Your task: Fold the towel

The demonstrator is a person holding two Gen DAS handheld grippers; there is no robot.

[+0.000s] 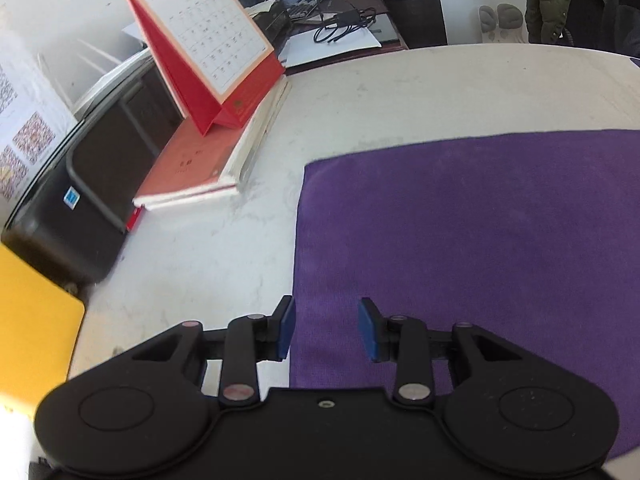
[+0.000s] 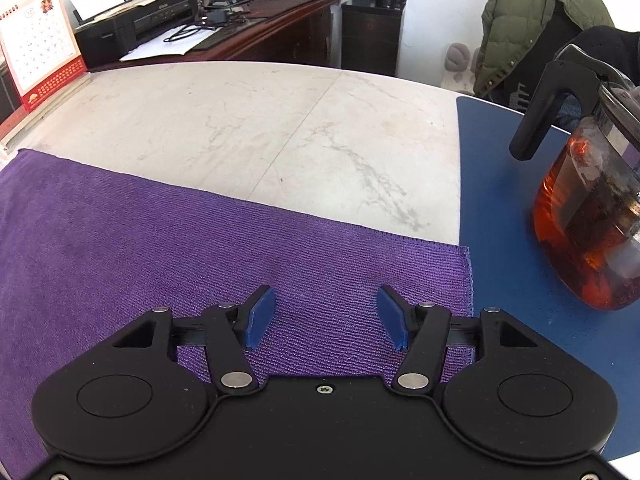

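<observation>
Left claw (image 1: pixel 326 330): jaws apart, nothing seen between the blue pads (image 1: pixel 286 332); purple towel (image 1: pixel 480 240) is seen through the gap, near its left edge. Whether the tips touch the cloth can't be told from this angle. Right claw (image 2: pixel 326 318): jaws spread wider, also empty, positioned over the towel's right end (image 2: pixel 200 248), just inside the hemmed edge.

Towel is laid flat on the marble table (image 2: pixel 260 120), one layer as far as can be seen. Its near edge is hidden under both claw bodies; its right part is cut off in the left view.

Left of the towel: red books (image 1: pixel 192 168) with a desk calendar (image 1: pixel 208 48) stood on top, print too blurred to read. Right corner overlaps a blue mat (image 2: pixel 500 240); a glass teapot (image 2: pixel 592 208) stands on it, partly cropped by the frame.
</observation>
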